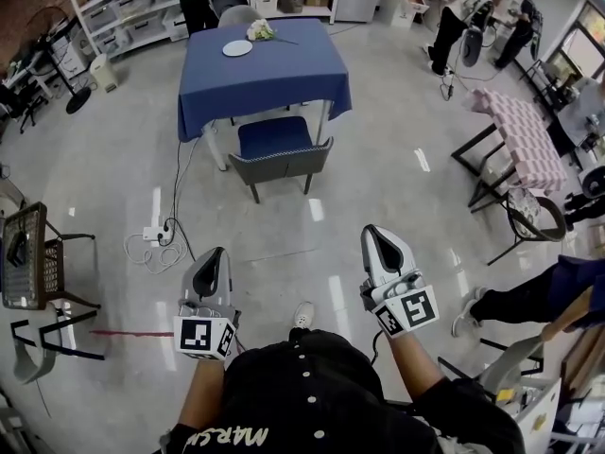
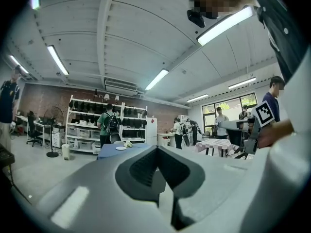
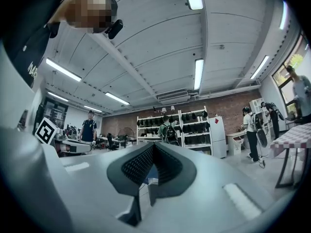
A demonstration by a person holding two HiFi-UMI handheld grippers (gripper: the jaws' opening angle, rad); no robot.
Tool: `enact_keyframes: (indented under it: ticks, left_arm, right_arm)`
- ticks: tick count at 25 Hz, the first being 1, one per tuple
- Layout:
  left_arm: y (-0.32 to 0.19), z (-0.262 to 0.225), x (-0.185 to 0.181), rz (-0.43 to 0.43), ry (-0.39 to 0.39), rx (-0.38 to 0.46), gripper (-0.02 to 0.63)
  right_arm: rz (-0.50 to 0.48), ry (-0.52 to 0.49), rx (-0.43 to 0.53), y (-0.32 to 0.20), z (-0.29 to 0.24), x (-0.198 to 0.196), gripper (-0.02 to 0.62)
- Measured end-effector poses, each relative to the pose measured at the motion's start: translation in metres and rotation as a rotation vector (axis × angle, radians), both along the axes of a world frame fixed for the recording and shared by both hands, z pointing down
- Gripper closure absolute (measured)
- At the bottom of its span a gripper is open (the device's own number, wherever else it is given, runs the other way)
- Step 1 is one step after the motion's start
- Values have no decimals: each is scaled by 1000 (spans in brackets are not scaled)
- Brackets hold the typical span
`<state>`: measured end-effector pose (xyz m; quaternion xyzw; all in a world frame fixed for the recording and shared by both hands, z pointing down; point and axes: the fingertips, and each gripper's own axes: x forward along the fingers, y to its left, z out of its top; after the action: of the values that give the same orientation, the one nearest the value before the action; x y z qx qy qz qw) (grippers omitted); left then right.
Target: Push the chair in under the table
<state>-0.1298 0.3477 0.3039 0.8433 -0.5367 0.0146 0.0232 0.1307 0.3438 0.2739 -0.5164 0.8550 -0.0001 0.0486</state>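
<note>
Chair (image 1: 277, 149) stands pulled out at near side of blue-clothed table (image 1: 265, 69), seat front at cloth edge. Left gripper (image 1: 214, 258) and right gripper (image 1: 377, 239) well apart from chair, jaws together, nothing between.

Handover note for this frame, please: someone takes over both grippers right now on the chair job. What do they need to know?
Left gripper: jaws together, empty, held low in front of the body.
Right gripper: the same, jaws together, empty.
Chair: at the near side of the table, backrest facing you, seat mostly out from under the blue cloth. Open floor lies between it and both grippers.
Done: nothing yet; the chair is untouched.
Left: walk up, probably set the grippers against the backrest, and push straight ahead until the seat goes under the table.
</note>
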Motion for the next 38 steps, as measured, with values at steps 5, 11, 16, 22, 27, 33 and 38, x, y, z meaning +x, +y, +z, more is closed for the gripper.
enact_keyframes:
  ticks: [5, 11, 16, 22, 27, 33, 38]
  left_arm:
    - [-42, 6, 20, -14, 5, -5, 606]
    - [-69, 11, 33, -37, -3, -16, 606]
    - [-83, 12, 35, -55, 0, -28, 606]
    - [-111, 19, 36, -56, 0, -25, 606]
    - [-148, 17, 36, -54, -1, -18, 606]
    - [-209, 22, 26, -49, 6, -7, 606]
    - [-267, 29, 15, -43, 11, -18, 606]
  right_arm:
    - [-8, 0, 0, -41, 2, 23, 588]
    - [-25, 9, -3, -70, 7, 40, 588]
    - [-45, 9, -15, -89, 11, 41, 588]
    - [-51, 20, -1, -117, 13, 45, 588]
    - [-59, 32, 14, -150, 10, 46, 588]
    - [-48, 42, 6, -206, 15, 41, 588]
    - [-32, 42, -6, -261, 18, 37, 586]
